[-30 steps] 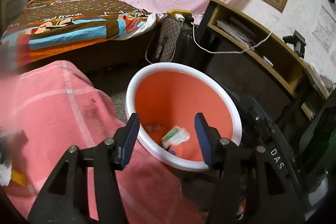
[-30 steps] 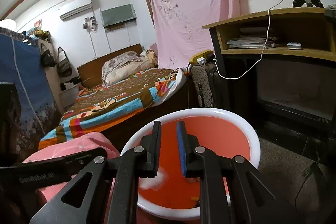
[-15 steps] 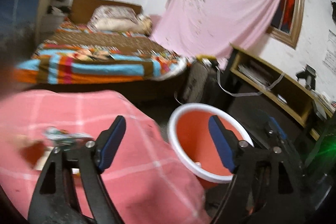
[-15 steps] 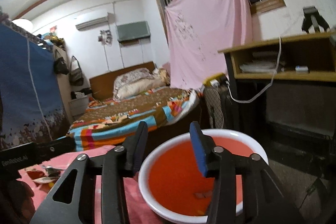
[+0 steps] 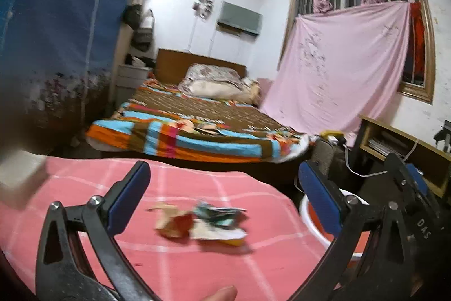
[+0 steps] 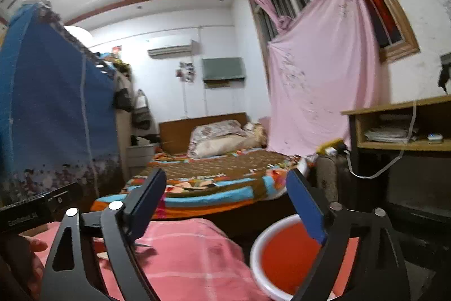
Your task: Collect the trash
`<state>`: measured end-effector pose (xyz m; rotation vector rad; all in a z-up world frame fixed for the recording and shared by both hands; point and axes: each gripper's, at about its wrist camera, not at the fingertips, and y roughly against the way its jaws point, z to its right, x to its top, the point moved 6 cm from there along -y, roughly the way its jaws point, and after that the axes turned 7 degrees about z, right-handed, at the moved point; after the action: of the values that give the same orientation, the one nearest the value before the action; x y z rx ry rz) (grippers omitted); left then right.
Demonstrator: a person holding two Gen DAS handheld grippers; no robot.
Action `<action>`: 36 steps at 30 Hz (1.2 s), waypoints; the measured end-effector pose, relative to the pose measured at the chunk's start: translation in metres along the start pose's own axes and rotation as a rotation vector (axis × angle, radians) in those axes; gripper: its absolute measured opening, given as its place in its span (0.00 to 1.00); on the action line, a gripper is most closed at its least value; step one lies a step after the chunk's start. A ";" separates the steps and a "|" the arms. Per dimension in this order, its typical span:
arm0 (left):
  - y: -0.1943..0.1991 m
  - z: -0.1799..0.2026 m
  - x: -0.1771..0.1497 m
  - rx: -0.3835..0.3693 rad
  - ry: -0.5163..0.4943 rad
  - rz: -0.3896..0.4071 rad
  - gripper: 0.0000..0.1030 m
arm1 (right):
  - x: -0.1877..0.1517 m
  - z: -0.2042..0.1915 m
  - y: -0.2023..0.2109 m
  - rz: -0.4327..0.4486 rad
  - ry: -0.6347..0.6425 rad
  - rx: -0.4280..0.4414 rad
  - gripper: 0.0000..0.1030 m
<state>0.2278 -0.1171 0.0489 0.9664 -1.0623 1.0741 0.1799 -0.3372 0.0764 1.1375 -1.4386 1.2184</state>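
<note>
Pink-clothed table [image 5: 197,267] ahead of your left claw [image 5: 220,205] carries crumpled wrappers [image 5: 200,222], uncollected; the orange bin [image 5: 349,239] sits right. Both claws, right claw [image 6: 225,205] included, gape empty.

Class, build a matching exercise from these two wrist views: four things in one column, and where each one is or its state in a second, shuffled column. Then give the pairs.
1. crumpled wrappers
2. orange bin
3. left gripper
4. pillow

a. wide open, holding nothing
b. at the head of the bed
c. on the pink checked cloth
d. beside the cloth-covered table, below its edge

Pairs: 1-c, 2-d, 3-a, 4-b
</note>
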 end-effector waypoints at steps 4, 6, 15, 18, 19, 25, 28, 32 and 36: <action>0.016 -0.019 0.004 0.048 -0.038 0.052 0.85 | 0.000 -0.024 0.004 0.037 0.023 0.059 1.00; 0.023 -0.028 0.006 0.069 -0.055 0.079 0.85 | 0.000 -0.034 0.007 0.051 0.034 0.089 1.00; 0.034 -0.056 -0.001 0.113 -0.130 0.084 0.85 | -0.020 -0.065 -0.006 -0.020 0.103 0.177 1.00; 0.029 -0.065 -0.007 0.120 -0.120 0.049 0.85 | -0.027 -0.068 -0.015 -0.073 0.116 0.184 1.00; 0.029 -0.068 -0.008 0.117 -0.110 0.041 0.85 | -0.030 -0.069 -0.016 -0.086 0.118 0.189 1.00; 0.017 -0.068 -0.014 0.052 -0.083 -0.021 0.85 | -0.049 -0.081 -0.029 -0.199 0.146 0.221 1.00; 0.006 -0.066 -0.021 0.031 -0.079 -0.084 0.83 | -0.057 -0.080 -0.036 -0.256 0.139 0.226 0.98; -0.012 -0.064 -0.034 0.000 -0.071 -0.191 0.71 | -0.070 -0.077 -0.047 -0.354 0.103 0.241 0.84; -0.029 -0.060 -0.048 -0.039 -0.072 -0.298 0.57 | -0.088 -0.078 -0.058 -0.484 0.086 0.262 0.75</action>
<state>0.2602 -0.0752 -0.0131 1.0991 -0.9581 0.7768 0.2576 -0.2570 0.0075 1.4867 -0.8802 1.1066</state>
